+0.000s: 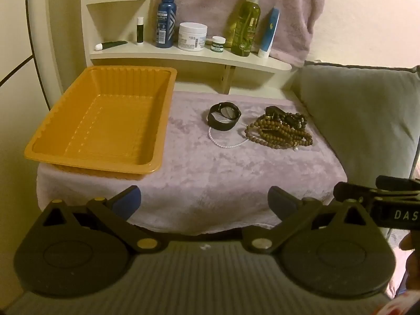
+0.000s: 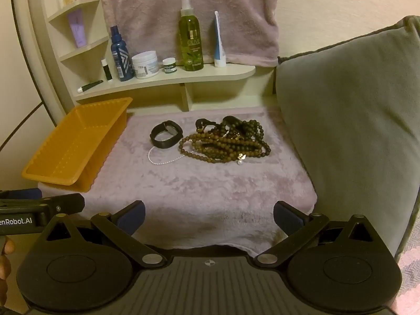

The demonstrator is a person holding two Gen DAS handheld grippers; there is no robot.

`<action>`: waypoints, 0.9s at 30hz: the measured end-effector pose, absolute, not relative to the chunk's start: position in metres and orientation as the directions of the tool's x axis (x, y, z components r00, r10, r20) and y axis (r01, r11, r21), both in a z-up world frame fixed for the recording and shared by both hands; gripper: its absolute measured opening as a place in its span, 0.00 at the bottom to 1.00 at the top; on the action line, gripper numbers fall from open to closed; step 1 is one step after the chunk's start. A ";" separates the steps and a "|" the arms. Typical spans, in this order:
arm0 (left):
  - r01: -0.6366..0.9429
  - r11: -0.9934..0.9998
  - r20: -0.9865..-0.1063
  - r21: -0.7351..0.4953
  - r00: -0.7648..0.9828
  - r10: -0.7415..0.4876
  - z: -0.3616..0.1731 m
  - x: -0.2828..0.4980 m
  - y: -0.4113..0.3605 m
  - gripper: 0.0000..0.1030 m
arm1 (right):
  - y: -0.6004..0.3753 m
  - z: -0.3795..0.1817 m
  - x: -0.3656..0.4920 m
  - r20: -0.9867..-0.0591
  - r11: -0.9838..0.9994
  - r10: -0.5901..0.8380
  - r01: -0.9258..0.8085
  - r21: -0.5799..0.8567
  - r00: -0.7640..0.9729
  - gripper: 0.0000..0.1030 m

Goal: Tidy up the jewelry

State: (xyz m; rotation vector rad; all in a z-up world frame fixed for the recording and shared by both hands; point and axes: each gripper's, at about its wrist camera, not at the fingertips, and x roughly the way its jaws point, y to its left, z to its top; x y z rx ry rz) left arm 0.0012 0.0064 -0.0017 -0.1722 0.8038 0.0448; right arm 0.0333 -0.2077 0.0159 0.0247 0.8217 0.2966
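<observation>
The tangled heap of brown and dark wooden bead strands is hard to count: the strands cross over each other, so I cannot tell how many necklaces or bracelets are in it. Some dark pieces at the back of the heap are not clear, and a small white and gold charm shows at its front edge. The thin white pearl strand is partly hidden, because it runs under the black wristband with a round face, and one end goes into the bead heap. All of this jewelry lies on the pale purple fluffy cloth, near the grey cushion.

The orange ribbed plastic tray, only one, stands on the left side of the cloth, well apart from the jewelry, with nothing in it. Its near corner hangs a little over the cloth edge.

On the cream wall shelf behind I count seven items, among them a blue spray bottle, a white jar and a green spray bottle. The labels are too blurred to read well.

The left gripper and the right gripper both stand wide, with only cloth between the blue pads. Each one is cut off at the edge of the other camera view. Some fingers of the person show there, mostly out of frame.
</observation>
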 end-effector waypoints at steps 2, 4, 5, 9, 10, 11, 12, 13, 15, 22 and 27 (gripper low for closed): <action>-0.103 0.985 -0.720 -0.136 0.693 -0.027 -0.002 0.001 0.007 0.99 | -0.210 0.017 0.032 -0.717 0.958 0.271 -0.250 0.138 0.643 1.00; -0.102 0.986 -0.718 -0.135 0.696 -0.026 -0.002 0.000 0.004 0.99 | -0.211 0.017 0.032 -0.716 0.958 0.273 -0.251 0.139 0.642 1.00; -0.101 0.986 -0.718 -0.136 0.696 -0.028 -0.001 0.000 0.005 0.99 | -0.211 0.017 0.032 -0.716 0.958 0.272 -0.251 0.139 0.642 1.00; -0.100 0.986 -0.719 -0.136 0.695 -0.029 -0.001 0.000 0.005 0.99 | -0.212 0.016 0.031 -0.716 0.958 0.272 -0.250 0.139 0.643 1.00; -0.101 0.985 -0.718 -0.137 0.695 -0.029 0.000 0.000 0.005 0.99 | -0.212 0.016 0.031 -0.715 0.958 0.272 -0.250 0.140 0.644 1.00; -0.103 0.985 -0.719 -0.136 0.695 -0.027 -0.001 0.001 0.004 0.99 | -0.212 0.015 0.031 -0.715 0.958 0.272 -0.250 0.140 0.644 1.00; -0.102 0.985 -0.718 -0.137 0.696 -0.027 0.000 0.000 0.004 0.99 | -0.211 0.016 0.031 -0.715 0.958 0.273 -0.251 0.139 0.644 1.00; -0.102 0.985 -0.719 -0.137 0.694 -0.028 0.000 0.001 0.004 0.99 | -0.211 0.017 0.032 -0.715 0.958 0.273 -0.250 0.140 0.644 1.00; -0.105 0.985 -0.719 -0.138 0.695 -0.026 0.000 0.000 0.004 0.99 | -0.211 0.017 0.032 -0.715 0.958 0.273 -0.251 0.140 0.644 1.00; -0.105 0.985 -0.718 -0.138 0.695 -0.027 0.001 0.000 0.003 0.99 | -0.212 0.017 0.031 -0.714 0.958 0.273 -0.251 0.141 0.644 1.00; -0.109 0.984 -0.720 -0.141 0.694 -0.026 0.001 0.000 0.004 0.99 | -0.211 0.017 0.031 -0.713 0.958 0.275 -0.251 0.142 0.645 1.00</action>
